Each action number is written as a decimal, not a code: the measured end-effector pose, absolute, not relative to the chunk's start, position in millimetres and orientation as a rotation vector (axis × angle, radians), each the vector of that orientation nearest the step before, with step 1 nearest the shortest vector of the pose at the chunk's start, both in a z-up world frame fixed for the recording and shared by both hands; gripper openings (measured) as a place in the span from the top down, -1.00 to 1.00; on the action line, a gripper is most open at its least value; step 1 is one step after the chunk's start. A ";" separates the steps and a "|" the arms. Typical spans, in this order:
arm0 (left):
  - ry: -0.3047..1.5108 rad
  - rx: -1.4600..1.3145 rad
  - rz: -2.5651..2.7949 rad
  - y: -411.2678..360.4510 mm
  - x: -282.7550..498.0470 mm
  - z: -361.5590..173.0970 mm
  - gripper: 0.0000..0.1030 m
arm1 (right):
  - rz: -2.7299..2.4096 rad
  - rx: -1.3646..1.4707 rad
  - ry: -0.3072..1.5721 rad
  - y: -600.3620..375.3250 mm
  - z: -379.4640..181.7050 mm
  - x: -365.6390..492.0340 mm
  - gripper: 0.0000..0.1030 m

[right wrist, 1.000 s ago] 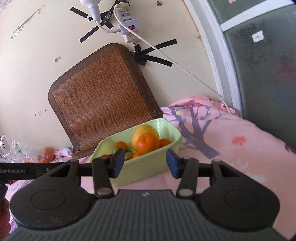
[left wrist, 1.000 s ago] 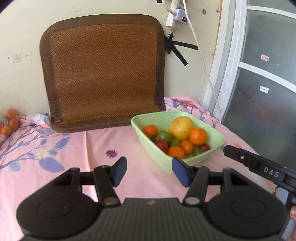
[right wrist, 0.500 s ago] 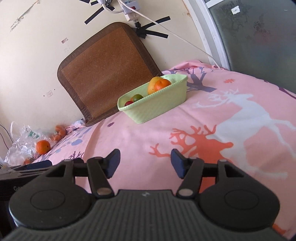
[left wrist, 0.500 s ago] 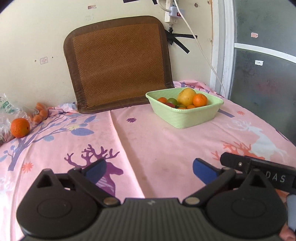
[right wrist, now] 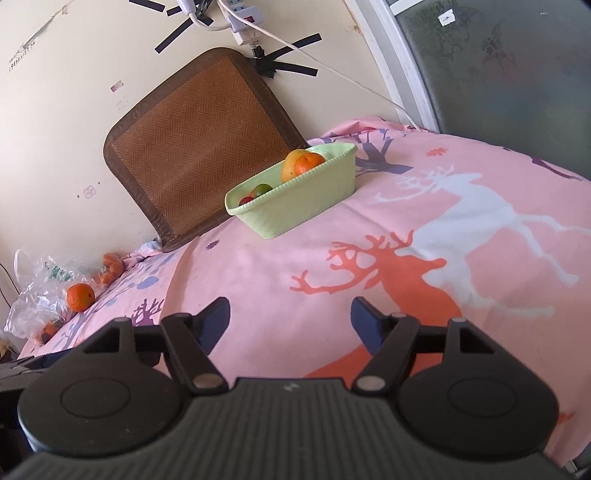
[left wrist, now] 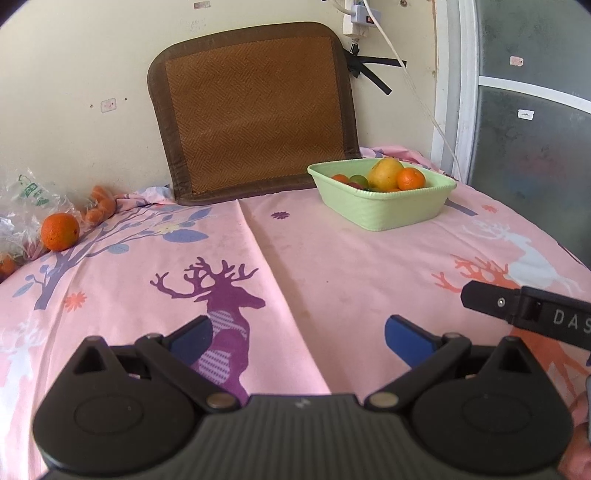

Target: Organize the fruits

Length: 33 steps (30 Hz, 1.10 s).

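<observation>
A light green basket holds several fruits: a yellow mango, oranges and small green and red fruits. It also shows in the right wrist view. A loose orange lies at the far left beside a clear plastic bag, and also shows in the right wrist view. My left gripper is open and empty, low over the pink cloth, well back from the basket. My right gripper is open and empty too. Its side shows in the left wrist view.
A brown woven mat leans on the wall behind the basket. A power strip and cable hang on the wall above. Small orange fruits lie by the bag. A glass door stands at the right. The pink deer-print cloth covers the surface.
Both grippers have pulled back from the basket toward the near edge and opened wider. The basket now looks small and far, and the loose orange and bag have come into view.
</observation>
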<state>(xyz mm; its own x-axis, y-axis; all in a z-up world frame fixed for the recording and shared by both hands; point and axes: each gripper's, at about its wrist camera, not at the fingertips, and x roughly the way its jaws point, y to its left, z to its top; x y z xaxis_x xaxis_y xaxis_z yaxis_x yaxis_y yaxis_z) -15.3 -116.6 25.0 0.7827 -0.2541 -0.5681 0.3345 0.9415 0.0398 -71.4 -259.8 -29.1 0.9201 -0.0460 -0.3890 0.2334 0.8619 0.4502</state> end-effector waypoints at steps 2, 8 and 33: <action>0.591 0.151 -0.311 -116.8 -15.3 23.4 -1.00 | -0.149 0.514 0.380 -259.6 -29.6 -70.1 -0.45; 0.601 0.170 -0.293 -117.5 -12.3 20.3 -1.00 | -0.162 0.514 0.374 -260.2 -30.5 -67.9 -0.46; 0.551 0.190 -0.275 -116.6 -12.6 24.2 -1.00 | -0.198 0.481 0.336 -254.5 -28.7 -68.8 -0.54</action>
